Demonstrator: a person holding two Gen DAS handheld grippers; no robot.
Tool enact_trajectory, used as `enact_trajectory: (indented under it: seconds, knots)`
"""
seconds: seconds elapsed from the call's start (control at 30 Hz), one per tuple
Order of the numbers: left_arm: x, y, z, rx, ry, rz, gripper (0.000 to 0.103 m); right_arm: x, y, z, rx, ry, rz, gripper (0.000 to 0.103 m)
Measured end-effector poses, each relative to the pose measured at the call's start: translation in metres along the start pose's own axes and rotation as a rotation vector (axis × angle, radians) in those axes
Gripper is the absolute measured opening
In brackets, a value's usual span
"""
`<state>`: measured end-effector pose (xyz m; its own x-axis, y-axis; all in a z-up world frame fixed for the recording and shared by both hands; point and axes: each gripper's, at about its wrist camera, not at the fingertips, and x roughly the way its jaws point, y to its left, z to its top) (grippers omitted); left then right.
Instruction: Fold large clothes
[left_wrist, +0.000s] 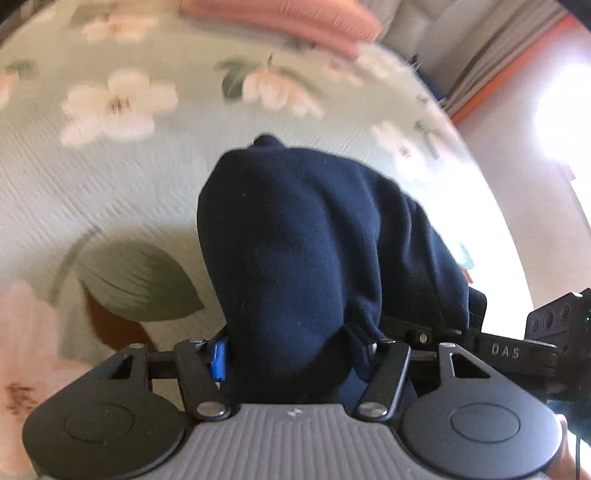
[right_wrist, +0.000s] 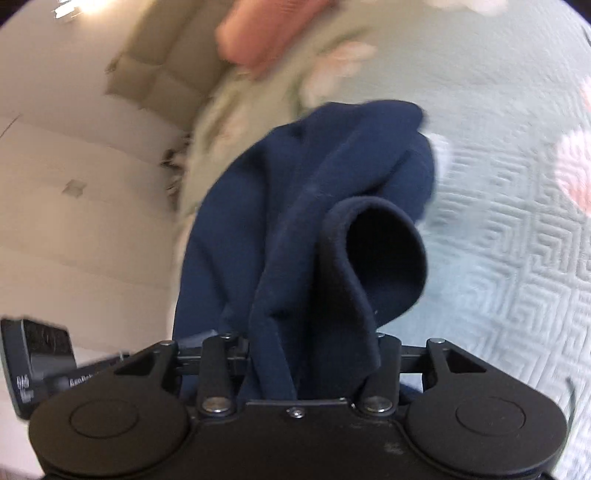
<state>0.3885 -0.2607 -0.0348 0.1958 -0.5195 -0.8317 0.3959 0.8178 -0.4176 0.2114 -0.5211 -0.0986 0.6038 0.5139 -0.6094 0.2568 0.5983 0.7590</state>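
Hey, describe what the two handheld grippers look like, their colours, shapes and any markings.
The left gripper has a ribbed grey body, two round black discs, black linkage bars with silver rivets and a blue pad. The right gripper is all black with the same discs and linkages. White lettering marks the black rail seen beside each.

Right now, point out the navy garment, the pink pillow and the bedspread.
Navy garment (left_wrist: 314, 240): left wrist view, bunched middle.
Pink pillow (left_wrist: 288, 18): left wrist view, its front edge.
Bedspread (right_wrist: 498, 203): right wrist view, bare quilted patch.
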Motion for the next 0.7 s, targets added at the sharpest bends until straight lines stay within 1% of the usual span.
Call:
enact_trajectory:
  seconds: [0.07, 0.13, 0.23, 0.3, 0.37, 0.43, 0.47, 0.5, 0.53, 0.57, 0.6, 0.63, 0.67, 0.7]
  knots:
    - [-0.035, 0.000, -0.010, 0.011, -0.026, 0.001, 0.063, -0.014, 0.012, -0.018, -0.001, 0.014, 0.035, 0.054]
    - [-0.064, 0.001, -0.022, 0.005, -0.037, 0.012, 0.063, -0.022, 0.026, -0.040, -0.031, 0.033, 0.048, 0.054]
    - [-0.096, 0.009, -0.059, -0.015, -0.033, 0.039, 0.063, -0.024, 0.041, -0.078, -0.055, 0.068, 0.048, 0.054]
    - [-0.106, 0.013, -0.082, -0.041, -0.021, 0.057, 0.063, -0.028, 0.038, -0.098, -0.081, 0.098, 0.037, 0.054]
    - [-0.108, 0.025, -0.112, -0.083, -0.004, 0.077, 0.064, -0.013, 0.024, -0.118, -0.107, 0.126, 0.016, 0.054]
    - [-0.100, 0.045, -0.146, -0.107, 0.018, 0.098, 0.065, 0.001, 0.003, -0.135, -0.143, 0.160, -0.043, 0.054]
    - [-0.091, 0.059, -0.162, -0.114, 0.037, 0.120, 0.066, 0.011, -0.019, -0.143, -0.142, 0.175, -0.102, 0.060]
    - [-0.075, 0.072, -0.177, -0.117, 0.070, 0.156, 0.065, 0.017, -0.038, -0.147, -0.113, 0.183, -0.157, 0.081]
    - [-0.060, 0.086, -0.194, -0.112, 0.112, 0.217, 0.072, 0.022, -0.067, -0.152, -0.038, 0.192, -0.144, 0.091]
    - [-0.059, 0.100, -0.205, -0.138, 0.073, 0.201, 0.086, 0.010, -0.085, -0.159, 0.033, 0.153, -0.084, 0.091]
    - [-0.060, 0.111, -0.207, -0.206, 0.068, 0.146, 0.086, 0.000, -0.095, -0.162, 0.081, 0.131, -0.055, 0.088]
    - [-0.062, 0.116, -0.206, -0.248, 0.079, 0.119, 0.085, -0.003, -0.096, -0.162, 0.082, 0.130, -0.059, 0.088]
    - [-0.063, 0.113, -0.201, -0.225, 0.084, 0.138, 0.085, -0.005, -0.090, -0.160, 0.052, 0.136, -0.082, 0.088]
    - [-0.064, 0.104, -0.196, -0.138, 0.085, 0.181, 0.085, -0.008, -0.083, -0.160, 0.023, 0.142, -0.114, 0.089]
